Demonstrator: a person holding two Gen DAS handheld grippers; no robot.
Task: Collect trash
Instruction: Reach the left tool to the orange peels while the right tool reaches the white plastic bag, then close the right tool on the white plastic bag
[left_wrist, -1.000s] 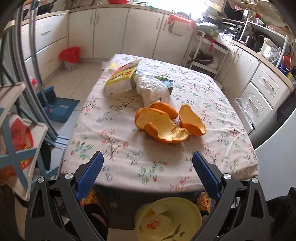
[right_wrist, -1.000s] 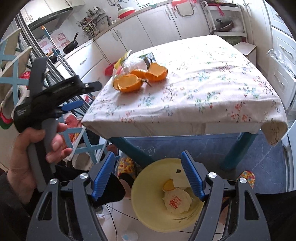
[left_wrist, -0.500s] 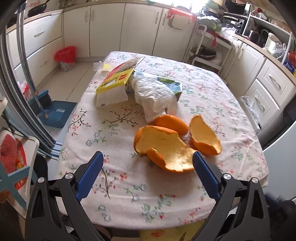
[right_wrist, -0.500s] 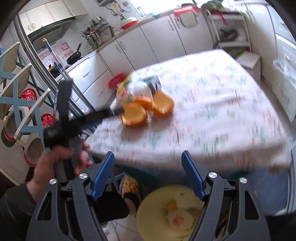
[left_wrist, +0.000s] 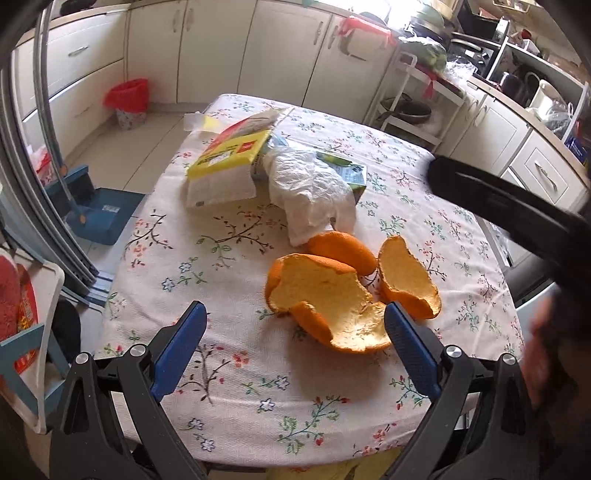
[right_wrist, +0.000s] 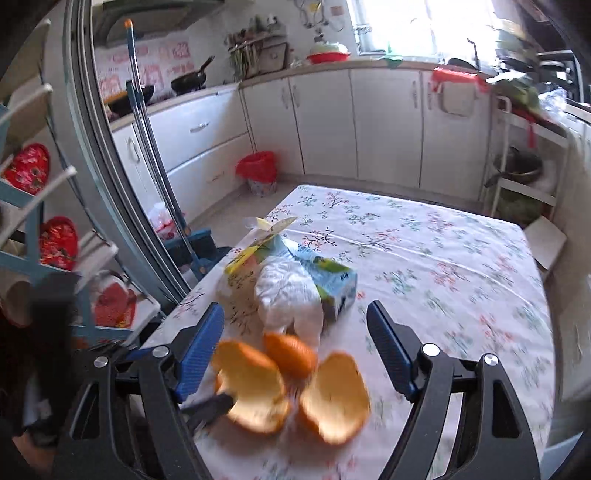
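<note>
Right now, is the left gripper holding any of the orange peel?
No, the left gripper is open, its fingers apart over the tablecloth, with the orange peel lying loose.

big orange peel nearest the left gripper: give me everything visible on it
The large orange peel is one torn, cup-shaped piece: bright orange rind outside, pale yellow-white pith inside, ragged edges. It lies hollow side up on the floral tablecloth, near the table's front edge. A smaller peel sits just behind it and a second cupped peel beside it; contact between them is unclear. The open left gripper frames it without touching it.
</note>
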